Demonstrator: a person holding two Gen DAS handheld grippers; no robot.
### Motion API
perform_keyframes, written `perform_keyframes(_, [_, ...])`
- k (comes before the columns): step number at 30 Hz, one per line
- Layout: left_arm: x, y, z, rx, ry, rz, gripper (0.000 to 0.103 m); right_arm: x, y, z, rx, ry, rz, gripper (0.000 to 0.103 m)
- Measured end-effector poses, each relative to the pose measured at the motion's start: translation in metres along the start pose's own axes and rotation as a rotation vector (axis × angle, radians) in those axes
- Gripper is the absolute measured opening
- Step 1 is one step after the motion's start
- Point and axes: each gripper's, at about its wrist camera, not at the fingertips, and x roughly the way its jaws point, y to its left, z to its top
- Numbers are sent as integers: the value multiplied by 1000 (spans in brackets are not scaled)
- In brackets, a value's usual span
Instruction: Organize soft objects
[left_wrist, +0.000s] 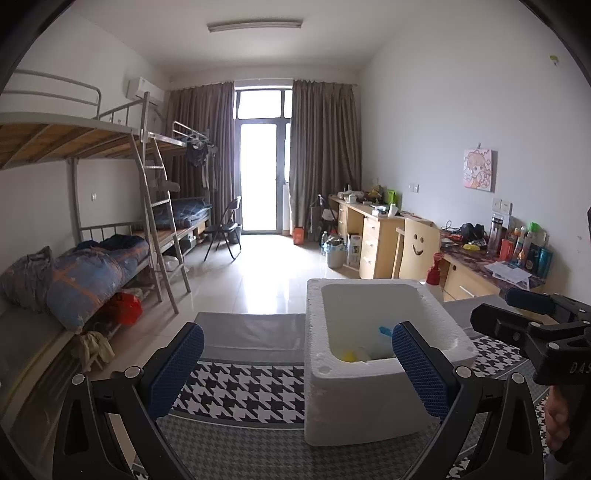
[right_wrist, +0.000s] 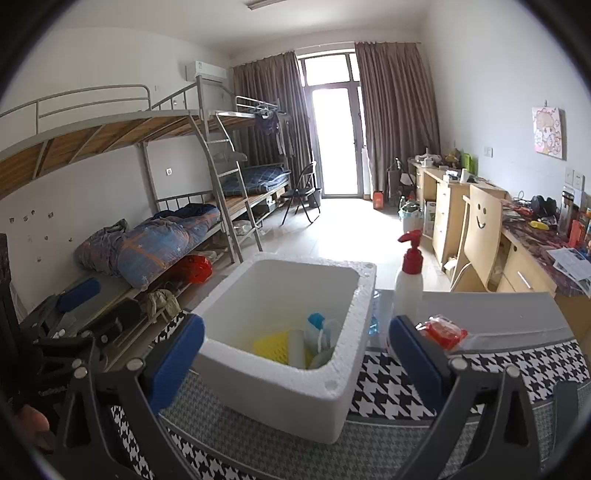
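Note:
A white foam box (left_wrist: 369, 398) stands on the houndstooth-covered table (left_wrist: 240, 391). In the right wrist view the box (right_wrist: 280, 402) holds a yellow mesh sponge (right_wrist: 273, 345), a white roll (right_wrist: 297, 349) and a blue-capped item (right_wrist: 316, 325). To the right of the box, a red packet (right_wrist: 443, 332) lies on the table. Behind the packet stands a white pump bottle with a red top (right_wrist: 408, 280). My left gripper (left_wrist: 299, 365) is open and holds nothing, its right pad in front of the box. My right gripper (right_wrist: 297, 360) is open over the box's near rim and also holds nothing.
Bunk beds with bundled bedding (left_wrist: 92, 266) line the left wall. A cluttered desk (left_wrist: 491, 266) and a wooden smiley chair (left_wrist: 417, 251) run along the right. A folding chair (left_wrist: 225, 229) stands near the balcony door. A hand (left_wrist: 557, 421) shows at the right edge.

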Motion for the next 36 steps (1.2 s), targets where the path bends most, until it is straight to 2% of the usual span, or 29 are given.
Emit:
perform_keyframes(17, [-48, -9, -11, -8, -40, -48, 102, -53, 13, -23, -23, -54, -15, 102])
perform_keyframes(36, [-93, -23, -32, 15, -95, -67, 102, -97, 24, -56, -52, -118, -16, 102])
